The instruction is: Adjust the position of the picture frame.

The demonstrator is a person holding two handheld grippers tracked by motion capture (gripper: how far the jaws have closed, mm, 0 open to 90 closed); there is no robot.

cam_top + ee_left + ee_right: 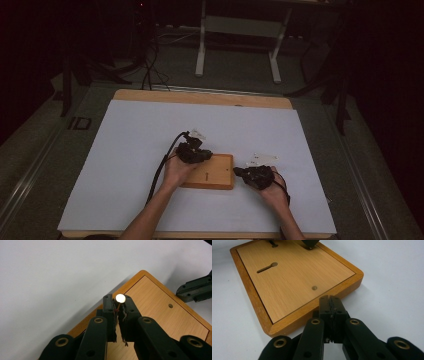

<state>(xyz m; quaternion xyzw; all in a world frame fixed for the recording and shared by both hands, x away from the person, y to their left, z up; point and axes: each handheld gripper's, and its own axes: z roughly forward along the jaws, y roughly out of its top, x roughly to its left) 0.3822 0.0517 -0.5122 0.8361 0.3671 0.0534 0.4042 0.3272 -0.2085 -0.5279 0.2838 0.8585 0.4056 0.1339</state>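
Note:
A flat wooden board lies on the white mat, with a keyhole slot and a small round hole in its top panel. My left gripper hovers over the board's near-left corner. It is shut on a pin with a round white head, whose thin stem runs down between the jaws. My right gripper sits just off the board's right edge, low over the mat. Its jaws are pressed together with nothing between them, pointing at the board's rim.
The white mat covers most of a wooden table whose far edge is bare. Beyond it stand the white legs of a desk frame and cables on a dark floor. The right gripper's tip shows past the board.

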